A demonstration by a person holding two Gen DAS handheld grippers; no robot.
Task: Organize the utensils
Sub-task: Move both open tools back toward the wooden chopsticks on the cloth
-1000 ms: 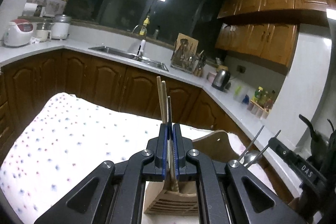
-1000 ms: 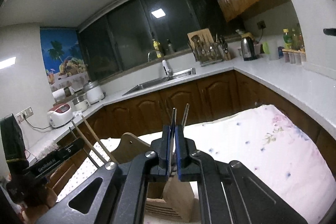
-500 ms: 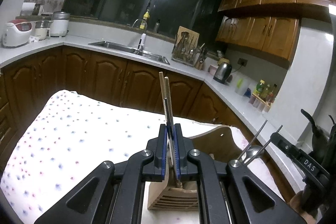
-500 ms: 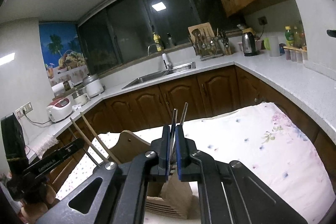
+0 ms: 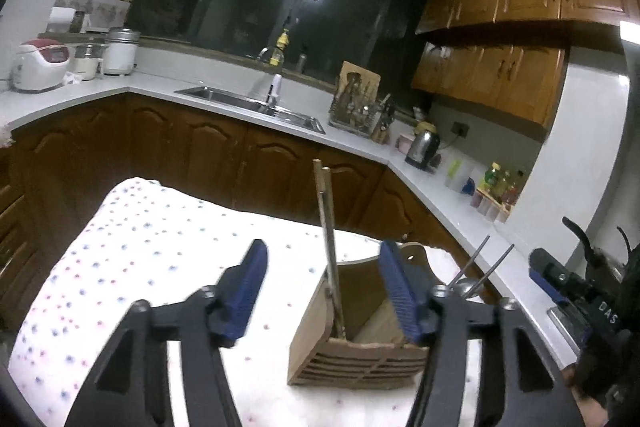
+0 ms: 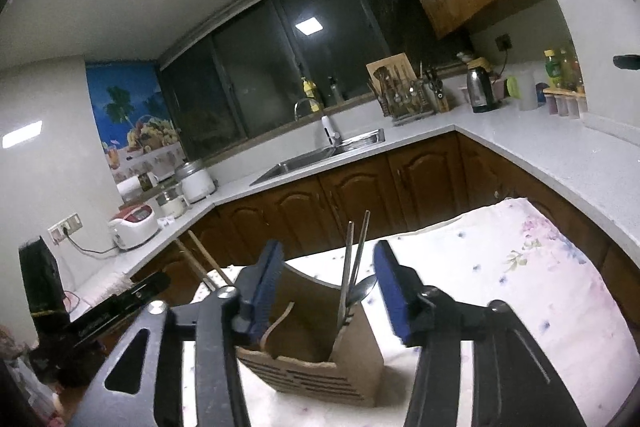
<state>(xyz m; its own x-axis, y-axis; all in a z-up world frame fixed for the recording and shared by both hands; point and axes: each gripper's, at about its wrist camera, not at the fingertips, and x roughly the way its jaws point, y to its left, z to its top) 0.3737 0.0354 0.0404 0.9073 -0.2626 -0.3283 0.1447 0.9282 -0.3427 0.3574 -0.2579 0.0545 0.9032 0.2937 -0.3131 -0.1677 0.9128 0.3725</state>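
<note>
A wooden utensil holder (image 5: 360, 351) stands on the dotted tablecloth; it also shows in the right wrist view (image 6: 320, 367). Wooden chopsticks (image 5: 329, 247) stand upright in its left compartment. Metal chopsticks (image 6: 354, 263) and a spoon (image 6: 366, 287) stand in its right compartment. My left gripper (image 5: 324, 291) is open and empty, its jaws wide apart on either side of the wooden chopsticks. My right gripper (image 6: 326, 291) is open and empty, its jaws on either side of the metal chopsticks. Each gripper shows at the edge of the other's view.
The table with the dotted cloth (image 5: 152, 267) sits inside an L-shaped kitchen counter (image 5: 352, 143). On the counter are a sink (image 5: 256, 107), a dish rack (image 5: 360, 111), a kettle (image 5: 422, 147) and rice cookers (image 5: 40, 65).
Both grippers have opened and let go: the wooden chopsticks and the metal chopsticks, held between shut jaws before, now stand free in the holder. Both grippers sit slightly lower and closer.
</note>
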